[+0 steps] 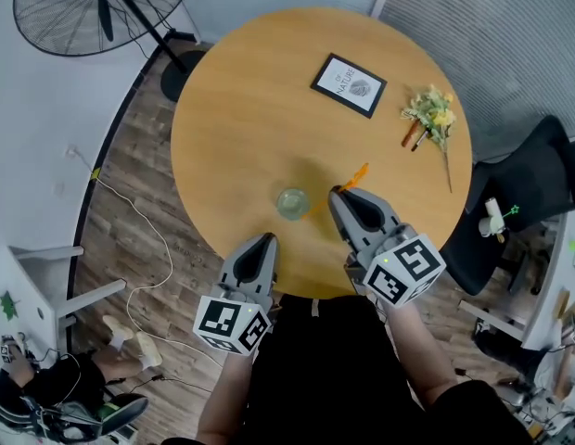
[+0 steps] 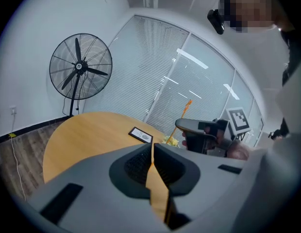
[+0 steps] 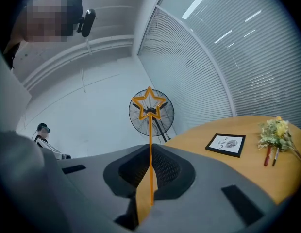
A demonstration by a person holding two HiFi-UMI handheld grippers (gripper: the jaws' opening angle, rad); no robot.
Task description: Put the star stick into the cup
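Clamping right gripper (image 1: pixel 338 196) almost fully shut on the thin orange shaft of the star stick (image 1: pixel 360 174), and gripping low on it so the star end is projecting well past the tips toward 1 o'clock in the head view, probably to leave free length for feeding into the cup. Carrying the stick above the table (image 1: pixel 260 109) rather than resting on it, as far as the steep view allows judging. Noting the cup (image 1: pixel 292 202) standing upright at 9 o'clock of the right gripper's tips, just beside them, mouth open and seemingly empty. Parking left gripper (image 1: pixel 266 241) at the table's 6 o'clock edge, jaws together on nothing, apart from the cup, likely staying out of the approach. Judging insertion not yet begun: needing the stick tipped and brought over the cup's mouth.
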